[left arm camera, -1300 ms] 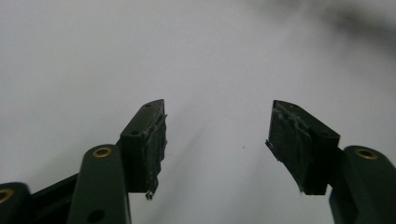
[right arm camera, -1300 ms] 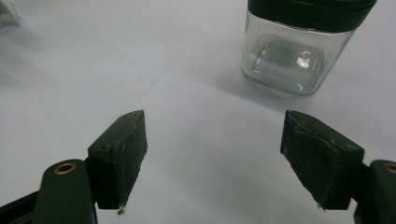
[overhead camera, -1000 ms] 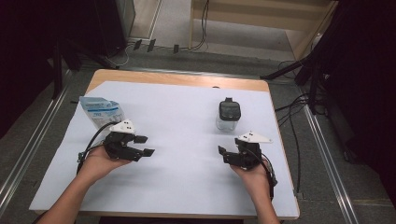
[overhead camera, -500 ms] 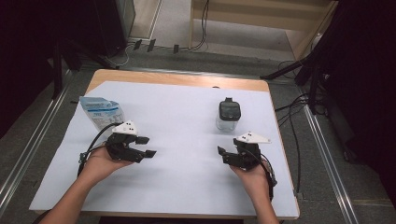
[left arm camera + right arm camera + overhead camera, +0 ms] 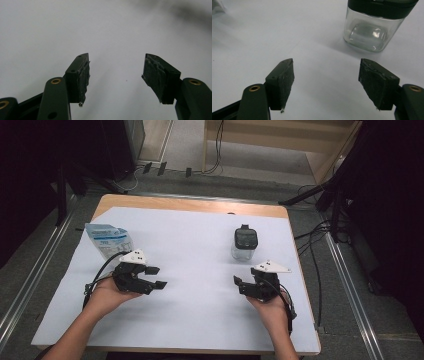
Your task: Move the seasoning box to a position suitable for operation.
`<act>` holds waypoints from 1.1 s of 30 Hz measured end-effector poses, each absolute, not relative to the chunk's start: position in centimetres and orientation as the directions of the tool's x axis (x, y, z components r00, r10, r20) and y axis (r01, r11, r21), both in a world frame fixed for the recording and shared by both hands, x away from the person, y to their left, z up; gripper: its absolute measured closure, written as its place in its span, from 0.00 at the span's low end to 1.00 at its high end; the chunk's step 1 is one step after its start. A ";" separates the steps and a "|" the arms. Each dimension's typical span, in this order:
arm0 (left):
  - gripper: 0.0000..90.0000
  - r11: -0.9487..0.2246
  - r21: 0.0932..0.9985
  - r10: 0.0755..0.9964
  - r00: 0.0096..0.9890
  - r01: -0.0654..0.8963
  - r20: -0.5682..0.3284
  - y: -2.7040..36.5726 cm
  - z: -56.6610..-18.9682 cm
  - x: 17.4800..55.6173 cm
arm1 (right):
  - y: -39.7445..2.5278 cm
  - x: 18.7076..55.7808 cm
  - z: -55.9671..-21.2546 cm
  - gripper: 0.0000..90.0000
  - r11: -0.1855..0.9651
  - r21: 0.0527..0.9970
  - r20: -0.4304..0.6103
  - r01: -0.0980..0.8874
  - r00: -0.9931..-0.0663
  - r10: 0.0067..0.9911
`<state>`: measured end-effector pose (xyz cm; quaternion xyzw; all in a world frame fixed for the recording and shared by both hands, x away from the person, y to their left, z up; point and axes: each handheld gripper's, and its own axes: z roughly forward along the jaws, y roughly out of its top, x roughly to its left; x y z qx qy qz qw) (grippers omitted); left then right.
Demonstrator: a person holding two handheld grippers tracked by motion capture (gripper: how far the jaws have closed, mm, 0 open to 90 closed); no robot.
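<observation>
Table (image 5: 200, 215), high view: white sheet over a wooden top, a wood strip bare along the far edge. Left gripper (image 5: 156, 277) at lower left of the frame, jaws spread, pointing toward the middle. Right gripper (image 5: 238, 285) at lower right, jaws spread, holding nothing. Jar (image 5: 244, 244), clear with a black lid, upright in the right half, just above the right gripper and apart from it. Pouch (image 5: 107, 239), blue and white, flat at the left, just above the left gripper, its corner near the left sheet edge. Nothing gripped or moved, by the look of it; all the handling is left to do. Wide bare sheet between the two grippers; jar stands well in from the right edge.

Left gripper view: jaws released, bare sheet between and beyond them.

Right gripper view: jaws released; jar (image 5: 372, 27) at upper right of the frame, ahead of the right jaw, untouched. Open sheet fills the left.
</observation>
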<state>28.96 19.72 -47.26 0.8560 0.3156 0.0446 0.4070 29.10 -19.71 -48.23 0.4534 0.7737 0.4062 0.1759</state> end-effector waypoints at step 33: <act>0.43 -0.452 0.720 0.595 0.779 0.527 -0.198 20.2 -47.6 28.3 | -19.3 33.1 -47.1 0.17 0.194 0.816 0.088 0.545 -0.449 0.889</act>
